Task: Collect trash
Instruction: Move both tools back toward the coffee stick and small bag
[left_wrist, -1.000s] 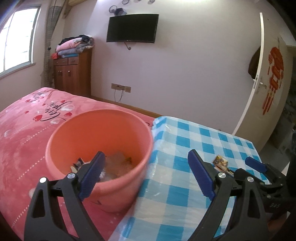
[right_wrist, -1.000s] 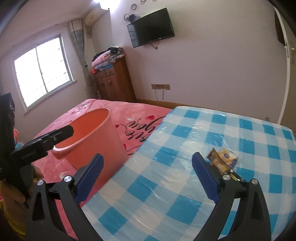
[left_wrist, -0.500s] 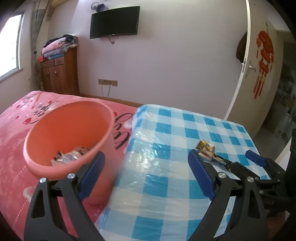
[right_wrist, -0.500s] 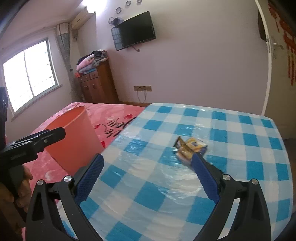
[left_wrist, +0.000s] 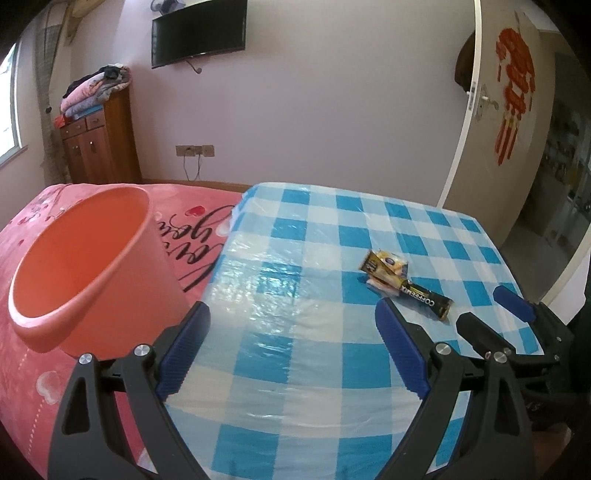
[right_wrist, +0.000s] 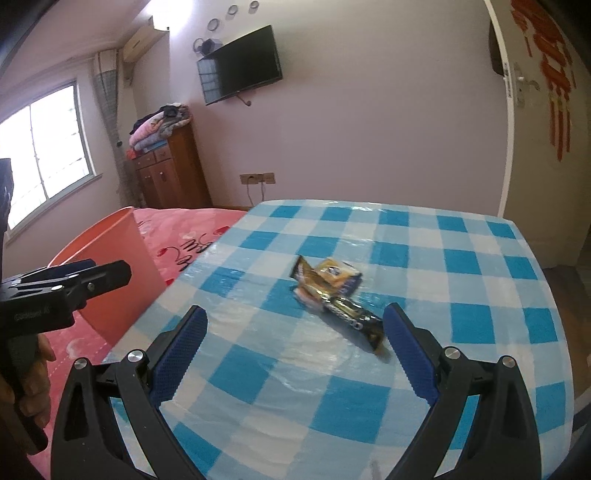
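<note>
Two wrappers lie together on the blue checked tablecloth (left_wrist: 295, 369): a gold snack packet (left_wrist: 386, 264) (right_wrist: 332, 277) and a black coffee stick (left_wrist: 424, 301) (right_wrist: 354, 317). My right gripper (right_wrist: 294, 312) is open, and the stick's near end lies just ahead of its right finger. My left gripper (left_wrist: 291, 308) is open and holds nothing, over the table's left edge. An orange bucket (left_wrist: 92, 258) (right_wrist: 110, 258) stands on the bed to the left, its bottom hidden. Each gripper shows in the other's view: the right gripper (left_wrist: 480, 305) and the left gripper (right_wrist: 107, 267).
A bed with a pink printed cover (left_wrist: 192, 229) adjoins the table on the left. A wooden cabinet (left_wrist: 99, 147) with folded blankets stands by the far wall under a wall TV (left_wrist: 199, 33). A white door (left_wrist: 491, 110) stands open at the right.
Both grippers have moved right and down towards the wrappers, which now look nearer and larger. The bucket has slid to the left of both views. Both pairs of jaws stayed open.
</note>
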